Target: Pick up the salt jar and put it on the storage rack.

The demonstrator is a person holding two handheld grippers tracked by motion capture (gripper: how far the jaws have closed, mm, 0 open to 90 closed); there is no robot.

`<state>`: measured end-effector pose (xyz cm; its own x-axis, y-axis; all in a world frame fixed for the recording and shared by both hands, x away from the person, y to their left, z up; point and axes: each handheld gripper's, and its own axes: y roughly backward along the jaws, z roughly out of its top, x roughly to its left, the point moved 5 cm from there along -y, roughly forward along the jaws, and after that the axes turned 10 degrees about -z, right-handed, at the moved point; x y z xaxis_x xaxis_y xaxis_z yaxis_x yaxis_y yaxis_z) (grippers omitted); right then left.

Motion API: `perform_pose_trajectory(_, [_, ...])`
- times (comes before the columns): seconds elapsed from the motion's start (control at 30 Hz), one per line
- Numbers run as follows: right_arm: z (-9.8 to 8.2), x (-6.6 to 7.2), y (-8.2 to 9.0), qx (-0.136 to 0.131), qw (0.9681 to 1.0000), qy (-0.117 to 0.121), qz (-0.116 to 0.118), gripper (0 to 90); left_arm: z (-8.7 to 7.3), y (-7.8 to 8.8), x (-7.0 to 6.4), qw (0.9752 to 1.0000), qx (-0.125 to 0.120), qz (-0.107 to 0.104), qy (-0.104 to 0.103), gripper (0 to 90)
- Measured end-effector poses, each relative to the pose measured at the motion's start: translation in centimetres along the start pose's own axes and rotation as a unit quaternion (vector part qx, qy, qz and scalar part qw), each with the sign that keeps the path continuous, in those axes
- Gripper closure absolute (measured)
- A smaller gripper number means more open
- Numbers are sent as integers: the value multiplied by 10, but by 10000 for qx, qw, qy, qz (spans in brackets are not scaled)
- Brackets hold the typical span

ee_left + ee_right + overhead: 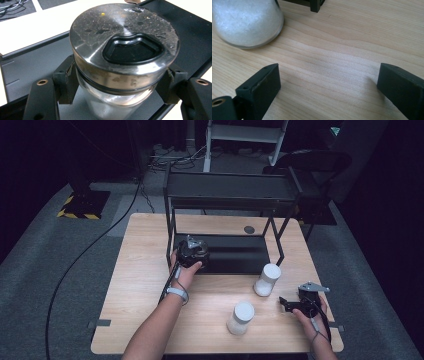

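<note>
High view: the left gripper (192, 252) sits at the lower shelf (235, 255) of the black rack, while the right gripper (295, 304) rests low over the desk (150, 270), with two white jars (267, 280) off to its fingers' side.

Left gripper view: the fingers (66, 85) are clamped on a jar (122, 52) just under its metal lid, the jar standing between them over the shelf. Best to keep it upright and set the base flat before letting go — judging by the grip, a tilt could tip it.

Right gripper view: the fingers (265, 82) stand wide apart, bare wood between them — ready for the nearest white jar (244, 21).
</note>
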<state>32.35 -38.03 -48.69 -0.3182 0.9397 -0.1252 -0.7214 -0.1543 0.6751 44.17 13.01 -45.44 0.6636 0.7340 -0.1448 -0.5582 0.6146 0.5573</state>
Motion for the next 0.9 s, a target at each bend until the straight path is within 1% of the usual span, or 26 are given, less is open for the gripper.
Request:
perform_pose_trajectory(0.03, [0,0,0,1,10000,-1,1,46,0,0,0,10000,-7,4,47,273])
perform_pose_trajectory(0.1, [0,0,0,2,10000,1,1,47,0,1,0,10000,-28,27,75,199])
perform_pose_trajectory(0.17, [0,0,0,3,10000,1,2,46,1,4,-2,9999,-84,42,68,145])
perform_pose_trajectory(0.2, [0,0,0,2,10000,1,2,47,2,6,-3,10000,-89,24,27,134])
perform_pose_trajectory(0.33, [0,0,0,2,10000,4,4,46,3,14,-8,9999,-158,-27,-9,120])
perform_pose_trajectory(0.4, [0,0,0,1,10000,4,5,47,3,20,-12,9997,-217,-30,-51,117])
perform_pose_trajectory(0.43, [0,0,0,3,10000,6,6,47,3,23,-13,9997,-246,-34,-40,115])
perform_pose_trajectory(0.57, [0,0,0,2,10000,6,6,46,2,40,-20,9992,-372,-59,-111,107])
perform_pose_trajectory(0.6, [0,0,0,2,10000,6,6,47,2,43,-21,9992,-371,-51,-144,107])
perform_pose_trajectory(0.67, [0,0,0,1,10000,4,7,47,0,52,-24,9989,-454,-49,-145,107])
perform_pose_trajectory(0.87, [0,0,0,1,10000,6,6,47,-5,75,-31,9980,-602,-43,-214,107])
perform_pose_trajectory(0.9, [0,0,0,0,10000,5,8,47,-6,78,-32,9978,-627,-47,-200,107])
